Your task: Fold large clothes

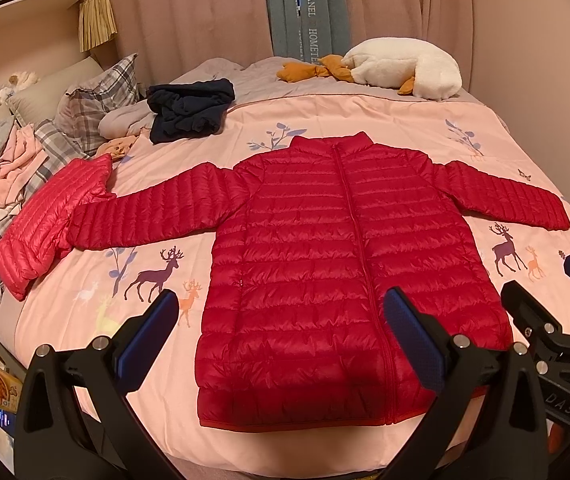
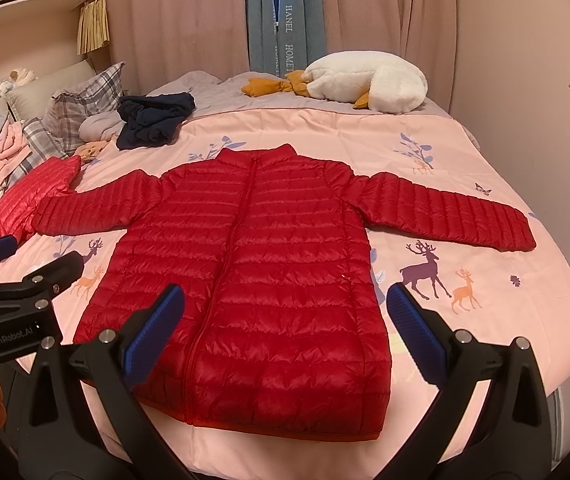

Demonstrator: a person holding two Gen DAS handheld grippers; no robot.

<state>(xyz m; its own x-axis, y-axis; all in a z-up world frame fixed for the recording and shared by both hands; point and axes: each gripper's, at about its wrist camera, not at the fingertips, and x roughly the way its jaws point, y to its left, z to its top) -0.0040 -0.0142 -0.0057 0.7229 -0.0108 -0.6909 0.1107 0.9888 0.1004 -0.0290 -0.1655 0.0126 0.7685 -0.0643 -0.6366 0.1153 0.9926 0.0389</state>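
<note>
- Left gripper (image 1: 281, 336): held level above the near edge of the bed, fingers spread wide, nothing between the blue pads (image 1: 149, 326).
- Right gripper (image 2: 285, 332): just beside the left, likewise wide open and empty.
- Red puffer jacket (image 2: 253, 272): flat on the pink deer-print quilt (image 2: 505, 320), zipped, collar away from the grippers, both sleeves spread sideways; its hem lies below and just ahead of both fingertips, untouched.
- Left cuff lies against a pink puffer jacket (image 1: 49, 224); bare quilt borders the right sleeve and the hem.
</note>
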